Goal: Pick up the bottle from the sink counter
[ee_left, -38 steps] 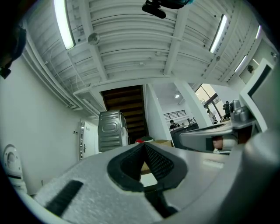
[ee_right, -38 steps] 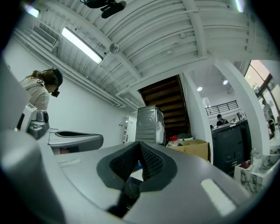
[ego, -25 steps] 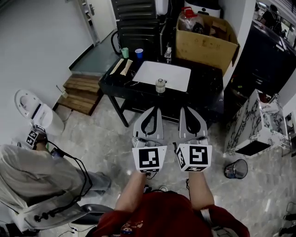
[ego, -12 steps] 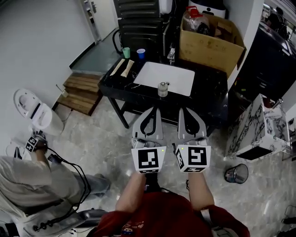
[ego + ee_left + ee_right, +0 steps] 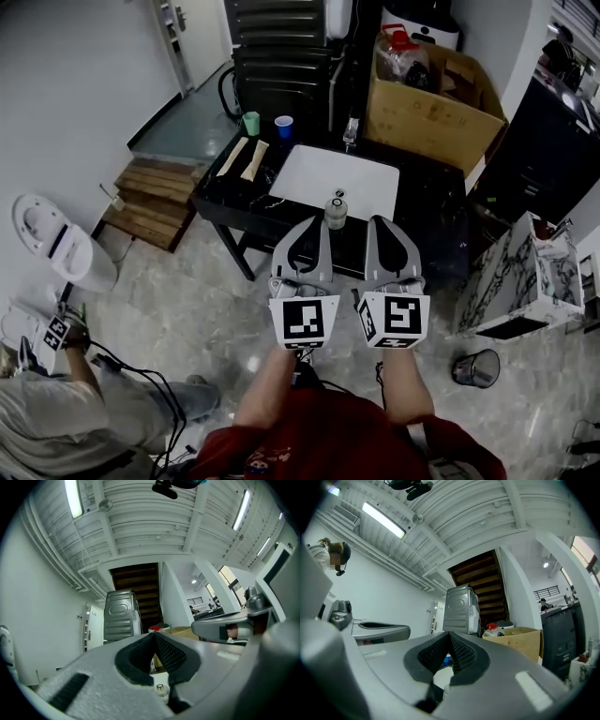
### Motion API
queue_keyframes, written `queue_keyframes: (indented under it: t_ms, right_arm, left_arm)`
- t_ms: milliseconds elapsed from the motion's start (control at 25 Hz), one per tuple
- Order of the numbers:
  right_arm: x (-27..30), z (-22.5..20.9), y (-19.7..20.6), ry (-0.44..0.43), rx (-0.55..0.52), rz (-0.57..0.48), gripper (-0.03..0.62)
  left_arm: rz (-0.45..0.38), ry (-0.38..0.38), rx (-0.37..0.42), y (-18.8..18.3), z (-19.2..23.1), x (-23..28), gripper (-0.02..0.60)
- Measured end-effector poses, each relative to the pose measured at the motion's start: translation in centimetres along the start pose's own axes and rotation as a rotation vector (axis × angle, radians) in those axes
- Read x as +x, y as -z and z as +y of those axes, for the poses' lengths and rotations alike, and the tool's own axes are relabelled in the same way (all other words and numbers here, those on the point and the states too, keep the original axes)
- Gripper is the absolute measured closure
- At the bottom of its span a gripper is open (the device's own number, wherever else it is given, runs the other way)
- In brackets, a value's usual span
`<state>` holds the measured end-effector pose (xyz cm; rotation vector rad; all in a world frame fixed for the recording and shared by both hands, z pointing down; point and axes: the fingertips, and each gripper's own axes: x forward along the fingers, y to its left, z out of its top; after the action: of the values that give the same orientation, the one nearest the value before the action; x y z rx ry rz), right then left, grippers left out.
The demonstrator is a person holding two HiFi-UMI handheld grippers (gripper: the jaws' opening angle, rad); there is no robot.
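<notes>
Nearest the camera, the head view shows two bare forearms leaving a red shirt (image 5: 319,441), each carrying a grey two-jaw tool topped by a cube with black-and-white square markers. The left gripper (image 5: 323,223) and the right gripper (image 5: 373,223) lie side by side, pointing away from the wearer. The left gripper view shows the left gripper (image 5: 153,635) with its ribbed black pads pressed together at the tips and nothing pinched. The right gripper view shows the right gripper (image 5: 449,633) likewise pressed together and empty.

Just beyond the tips, and between them, a small clear glass bottle with a round cap (image 5: 336,211) stands upright at the front edge of the black sink counter (image 5: 230,202), untouched. It is also visible low through the left jaws' opening (image 5: 161,689).

Behind the bottle lies a white rectangular basin (image 5: 342,173) with a metal faucet (image 5: 351,131). To its left rest two pale flat strips (image 5: 244,157), then a green cup (image 5: 251,123) and a blue cup (image 5: 283,126). Farthest right stands an open brown cardboard box (image 5: 441,108).
</notes>
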<state>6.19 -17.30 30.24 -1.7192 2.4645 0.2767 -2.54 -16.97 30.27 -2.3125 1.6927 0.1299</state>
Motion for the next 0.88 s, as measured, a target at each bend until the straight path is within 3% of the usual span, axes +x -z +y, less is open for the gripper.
queue_keyframes:
  t_ms: [720, 880]
  right_arm:
    - [16.8, -0.5, 4.1, 0.063, -0.011, 0.042, 0.592]
    - [18.7, -1.0, 5.1, 0.080, -0.010, 0.052, 0.592]
  left_arm:
    - [0.019, 0.051, -0.046, 5.2, 10.0, 13.6, 0.578]
    - [-0.023, 0.063, -0.043, 5.5, 11.1, 15.6, 0.578]
